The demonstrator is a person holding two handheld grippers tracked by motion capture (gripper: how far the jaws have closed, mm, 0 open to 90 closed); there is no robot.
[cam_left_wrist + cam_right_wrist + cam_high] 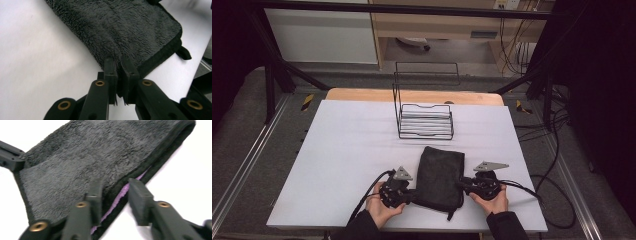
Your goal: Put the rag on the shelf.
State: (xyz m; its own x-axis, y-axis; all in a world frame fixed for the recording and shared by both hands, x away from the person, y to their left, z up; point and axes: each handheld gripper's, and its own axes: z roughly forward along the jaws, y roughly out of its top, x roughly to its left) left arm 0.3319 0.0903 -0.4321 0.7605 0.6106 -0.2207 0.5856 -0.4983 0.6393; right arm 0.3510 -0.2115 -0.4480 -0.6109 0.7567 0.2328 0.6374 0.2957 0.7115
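— Two tongs, one towel [440, 176] — how far along does this look?

— Early to middle, I'd judge. It lies flat between them, already folded into a narrow strip, its far end pointing toward the rack [424, 120] beyond both tongs.

— Is the left one [411, 196] holding anything?

— Yes. In the left gripper view [119, 72] its jaws are clenched on the near left edge of the towel, the pile bunched up between them.

— And the right [460, 184]?

— Not gripping yet. In the right gripper view [113, 192] its jaws stand apart and straddle the hem, where a purple layer [117, 197] peeks out along the fold. So it seems set to close, but hasn't.

— What's left, then?

— Quite a bit, I'd guess — the right has to pinch its edge, then both lift together, probably for another fold or a move toward the rack, which stands bare well ahead of them.

— Any loose ends?

— One loop [183, 53] sticks out at the corner just right of the left tongs.
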